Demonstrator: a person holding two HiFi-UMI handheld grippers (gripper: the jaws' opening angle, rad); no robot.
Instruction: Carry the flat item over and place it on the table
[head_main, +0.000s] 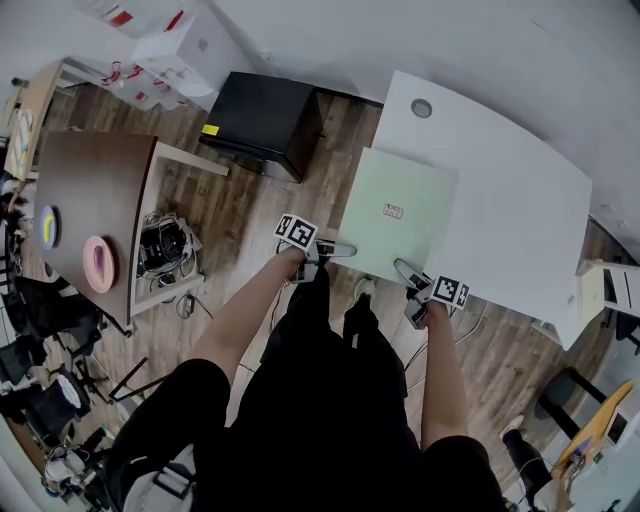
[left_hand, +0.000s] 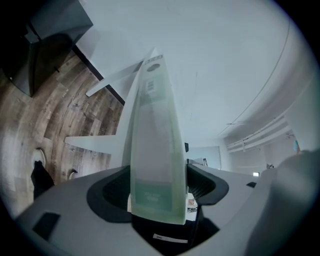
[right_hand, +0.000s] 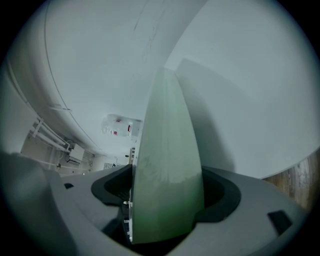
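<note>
Item: pale green flat board (head_main: 398, 212), laid on white table (head_main: 510, 190), near edge by table's edge.
Handling: judged light, stiff, smooth, possibly slippery; best taken at near-edge corners.
Left gripper (head_main: 340, 248), right gripper (head_main: 408, 272): jaws spread, board edge between, not pinched.

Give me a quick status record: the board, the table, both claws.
item: light green flat board, on the white table, at its near-left corner
left claw: at the board's near-left corner, jaws open, board edge between them
right claw: at the board's near edge, jaws open, board edge between them
nearby: black box on the floor
</note>
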